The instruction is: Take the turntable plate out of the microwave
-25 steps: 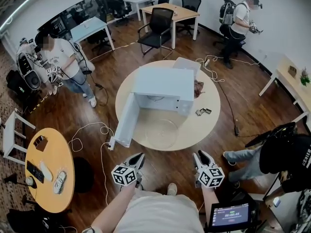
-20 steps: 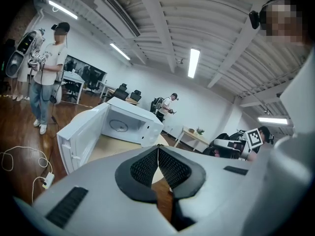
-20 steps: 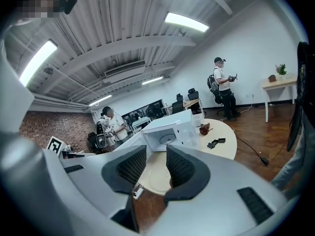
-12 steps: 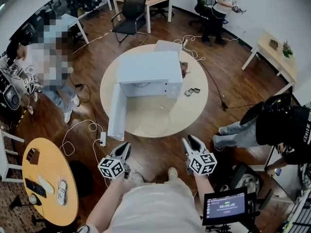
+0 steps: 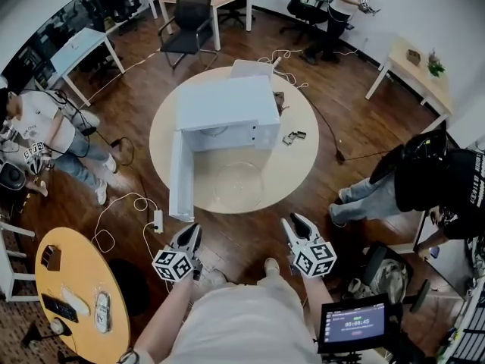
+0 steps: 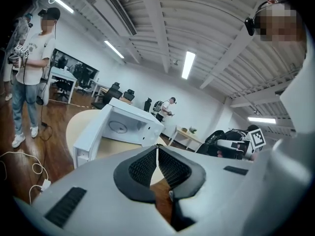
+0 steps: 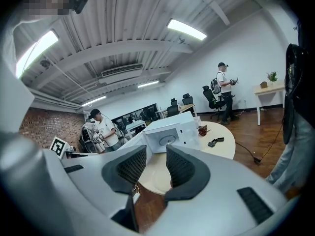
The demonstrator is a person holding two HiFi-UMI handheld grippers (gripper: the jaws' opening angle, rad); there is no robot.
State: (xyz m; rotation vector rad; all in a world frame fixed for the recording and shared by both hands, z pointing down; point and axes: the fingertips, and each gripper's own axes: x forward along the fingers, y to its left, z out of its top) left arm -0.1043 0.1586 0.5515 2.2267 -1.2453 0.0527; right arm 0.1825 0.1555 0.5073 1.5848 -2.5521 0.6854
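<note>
Head view: the clear turntable plate lies on the round bench just before the open microwave, well apart from our left gripper and right gripper. Left gripper view: we see its fingers pressed together, empty. Right gripper view: we see its fingers spread, nothing between them.

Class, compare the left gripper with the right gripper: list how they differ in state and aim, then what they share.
Jaws: the left gripper has its pads closed together, while the right gripper has its pads apart.
Aim: in the left gripper view the microwave sits left of the left gripper's jaws; in the right gripper view it lies straight beyond the right gripper's gap.
Shared: both hold nothing and hang short of the round table.
</note>
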